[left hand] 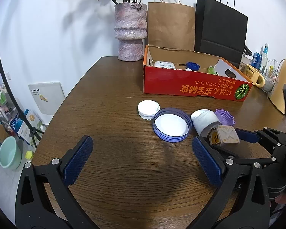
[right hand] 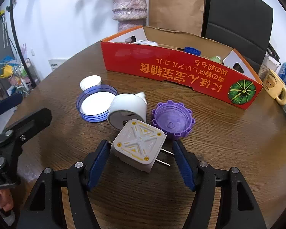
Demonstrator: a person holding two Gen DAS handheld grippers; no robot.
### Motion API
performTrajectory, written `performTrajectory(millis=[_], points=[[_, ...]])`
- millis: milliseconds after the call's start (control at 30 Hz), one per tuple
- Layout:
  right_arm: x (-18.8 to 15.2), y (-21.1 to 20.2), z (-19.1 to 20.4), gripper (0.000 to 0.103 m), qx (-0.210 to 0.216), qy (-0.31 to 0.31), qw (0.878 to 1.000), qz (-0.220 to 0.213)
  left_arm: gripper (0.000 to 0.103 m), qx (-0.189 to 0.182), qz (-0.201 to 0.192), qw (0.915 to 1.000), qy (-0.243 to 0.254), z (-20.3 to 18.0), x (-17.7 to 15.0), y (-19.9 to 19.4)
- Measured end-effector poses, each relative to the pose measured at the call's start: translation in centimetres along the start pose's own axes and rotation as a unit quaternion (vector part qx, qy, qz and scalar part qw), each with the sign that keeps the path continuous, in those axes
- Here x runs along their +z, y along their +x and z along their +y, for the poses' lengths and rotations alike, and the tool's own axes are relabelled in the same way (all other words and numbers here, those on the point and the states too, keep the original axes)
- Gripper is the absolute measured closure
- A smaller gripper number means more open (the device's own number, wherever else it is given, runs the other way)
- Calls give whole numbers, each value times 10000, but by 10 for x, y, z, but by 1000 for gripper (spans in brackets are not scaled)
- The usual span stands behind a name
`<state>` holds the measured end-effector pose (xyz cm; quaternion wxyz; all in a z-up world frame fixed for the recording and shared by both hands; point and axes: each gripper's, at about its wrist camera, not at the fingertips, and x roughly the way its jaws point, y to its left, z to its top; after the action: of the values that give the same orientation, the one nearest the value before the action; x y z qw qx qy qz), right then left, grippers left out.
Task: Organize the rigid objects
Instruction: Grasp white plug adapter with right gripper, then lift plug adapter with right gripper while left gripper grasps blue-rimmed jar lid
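Between the parted fingers of the right gripper (right hand: 141,156): a plug adapter (right hand: 140,146) on the worktop (right hand: 219,162), rigid, light, smooth-shelled; best pinched across flat sides, clear of prongs. Left gripper (left hand: 143,158) spread, empty.

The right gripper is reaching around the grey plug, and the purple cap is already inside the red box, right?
Not quite. The purple cap lies on the table, outside the red box; the right wrist view shows it. The right gripper does reach around the grey plug.

Red box (right hand: 162,64) – grey-yellow charger (right hand: 138,146), purple cap (right hand: 172,120)
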<state>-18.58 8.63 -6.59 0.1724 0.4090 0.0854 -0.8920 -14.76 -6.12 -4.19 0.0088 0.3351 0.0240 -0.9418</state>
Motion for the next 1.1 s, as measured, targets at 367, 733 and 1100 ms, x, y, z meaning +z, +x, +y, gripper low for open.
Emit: performTrajectory(millis=[367, 733, 1100], points=[[-1, -18, -6, 36, 27, 77, 9995, -297, 0, 105, 161, 9998, -10, 1, -1, 8], [1, -34, -17, 36, 178, 108, 9981, -575, 0, 169, 352, 9992, 110, -9, 1, 20], [3, -46, -45, 36, 105, 250, 9960, -850, 0, 152, 599, 9979, 207, -30, 10, 46]])
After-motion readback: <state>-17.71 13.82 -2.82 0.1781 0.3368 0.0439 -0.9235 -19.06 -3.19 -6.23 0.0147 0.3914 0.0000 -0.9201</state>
